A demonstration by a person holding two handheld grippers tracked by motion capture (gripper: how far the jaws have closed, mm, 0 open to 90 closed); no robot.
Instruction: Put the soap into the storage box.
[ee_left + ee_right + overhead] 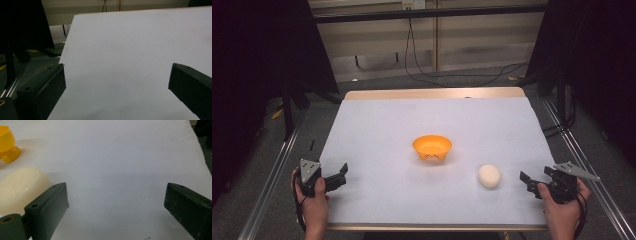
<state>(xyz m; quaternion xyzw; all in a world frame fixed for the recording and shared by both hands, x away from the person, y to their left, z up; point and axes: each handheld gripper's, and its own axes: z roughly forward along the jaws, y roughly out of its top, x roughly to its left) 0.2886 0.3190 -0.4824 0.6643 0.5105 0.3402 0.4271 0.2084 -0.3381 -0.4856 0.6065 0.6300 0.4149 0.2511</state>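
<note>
An orange footed bowl (432, 147) stands upright near the middle of the white-covered table (432, 120). A cream egg-shaped object (489, 176) lies to its right, nearer the front. My right gripper (535, 181) is open just right of the cream object, held low over the table's front right. In the right gripper view the cream object (21, 188) sits beside the left jaw and the orange bowl (7, 143) shows at the top left, with my gripper (116, 200) holding nothing. My left gripper (339, 176) is open at the front left edge, and in its own view (117, 80) nothing lies between the jaws.
Metal rails (272, 175) run along both sides of the table. Black cables (452, 75) trail on the floor behind the far edge. Dark curtains (257, 50) stand at left and right.
</note>
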